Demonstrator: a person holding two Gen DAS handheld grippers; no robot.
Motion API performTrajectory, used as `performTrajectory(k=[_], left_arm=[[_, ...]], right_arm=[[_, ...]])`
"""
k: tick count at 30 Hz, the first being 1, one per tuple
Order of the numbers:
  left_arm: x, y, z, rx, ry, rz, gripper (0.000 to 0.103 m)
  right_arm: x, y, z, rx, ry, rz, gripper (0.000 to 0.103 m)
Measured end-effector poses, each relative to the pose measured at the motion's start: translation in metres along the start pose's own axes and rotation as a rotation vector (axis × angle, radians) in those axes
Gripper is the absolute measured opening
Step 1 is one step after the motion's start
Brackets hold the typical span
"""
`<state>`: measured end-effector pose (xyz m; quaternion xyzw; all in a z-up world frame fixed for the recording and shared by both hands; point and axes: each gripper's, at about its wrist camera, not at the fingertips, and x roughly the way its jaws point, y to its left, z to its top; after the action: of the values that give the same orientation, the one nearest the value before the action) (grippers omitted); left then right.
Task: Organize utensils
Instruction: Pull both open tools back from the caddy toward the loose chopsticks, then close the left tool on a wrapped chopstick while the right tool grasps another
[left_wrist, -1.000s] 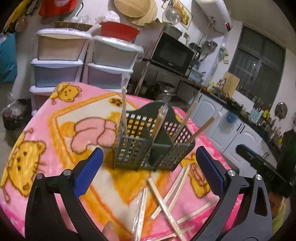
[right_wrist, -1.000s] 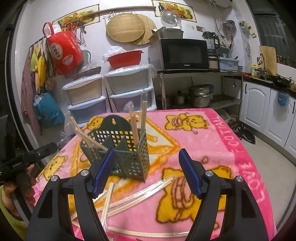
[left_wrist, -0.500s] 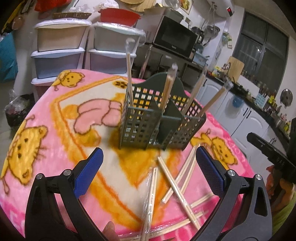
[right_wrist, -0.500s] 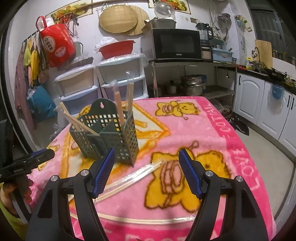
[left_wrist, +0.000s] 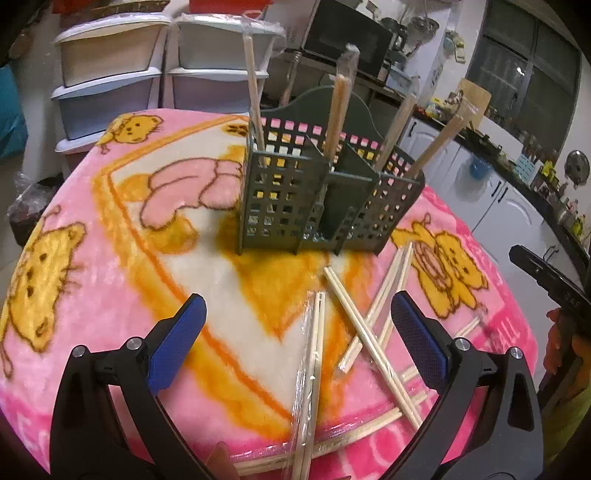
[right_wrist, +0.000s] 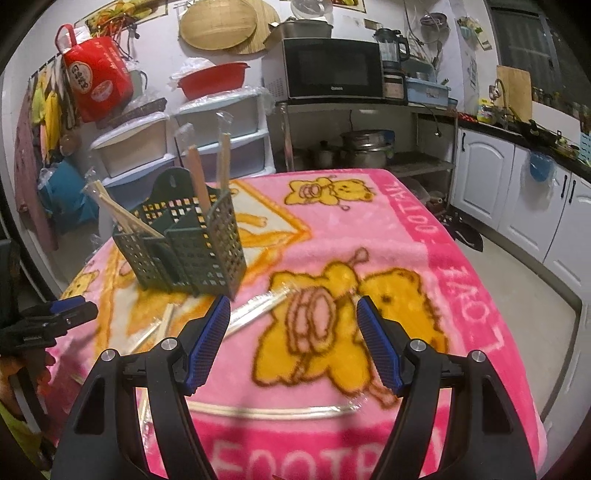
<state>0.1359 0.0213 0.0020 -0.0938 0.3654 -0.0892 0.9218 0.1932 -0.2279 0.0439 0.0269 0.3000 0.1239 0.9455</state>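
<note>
A dark green slotted utensil caddy (left_wrist: 317, 206) stands on the pink blanket, with several wrapped chopstick pairs upright in its compartments; it also shows in the right wrist view (right_wrist: 184, 247). Several wrapped chopstick pairs (left_wrist: 362, 332) lie loose on the blanket in front of it. My left gripper (left_wrist: 295, 339) is open and empty, low over one wrapped pair (left_wrist: 310, 384). My right gripper (right_wrist: 293, 343) is open and empty above a wrapped pair (right_wrist: 258, 306) lying right of the caddy. Another pair (right_wrist: 277, 411) lies across the blanket's near edge.
The table is covered by a pink bear-print blanket (right_wrist: 406, 258). Plastic drawer units (left_wrist: 110, 74) stand behind it, a microwave (right_wrist: 332, 68) sits on a metal shelf, and white kitchen cabinets (right_wrist: 517, 192) run along the right. The other gripper shows at each view's edge (right_wrist: 55, 317).
Both grippers have moved lower and closer to the table. The left now looks down on the loose chopsticks; the right has shifted rightwards, away from the caddy. Both stayed open.
</note>
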Motion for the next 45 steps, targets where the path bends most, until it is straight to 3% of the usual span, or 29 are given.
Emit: performTrajectory(k=[9, 19, 24, 34, 39, 45], left_arm=[[0.018, -0.012, -0.008, 0.064, 0.083, -0.031, 0.092], [0.046, -0.019, -0.008, 0.117, 0.195, -0.045, 0.053], [0.06, -0.019, -0.001, 0.132, 0.238, -0.046, 0.041], [0.088, -0.014, 0.007, 0.111, 0.278, -0.033, 0.039], [0.093, -0.016, 0.009, 0.119, 0.273, -0.022, 0.038], [0.095, -0.015, 0.011, 0.119, 0.265, -0.006, 0.031]], right_arm=[[0.004, -0.017, -0.017, 0.019, 0.04, -0.03, 0.068], [0.009, -0.027, -0.036, 0.02, 0.091, -0.047, 0.068], [0.011, -0.032, -0.043, 0.025, 0.116, -0.039, 0.068], [0.023, -0.043, -0.059, 0.056, 0.177, -0.027, 0.068], [0.03, -0.047, -0.063, 0.072, 0.2, -0.016, 0.055], [0.041, -0.048, -0.071, 0.097, 0.245, 0.009, 0.038]])
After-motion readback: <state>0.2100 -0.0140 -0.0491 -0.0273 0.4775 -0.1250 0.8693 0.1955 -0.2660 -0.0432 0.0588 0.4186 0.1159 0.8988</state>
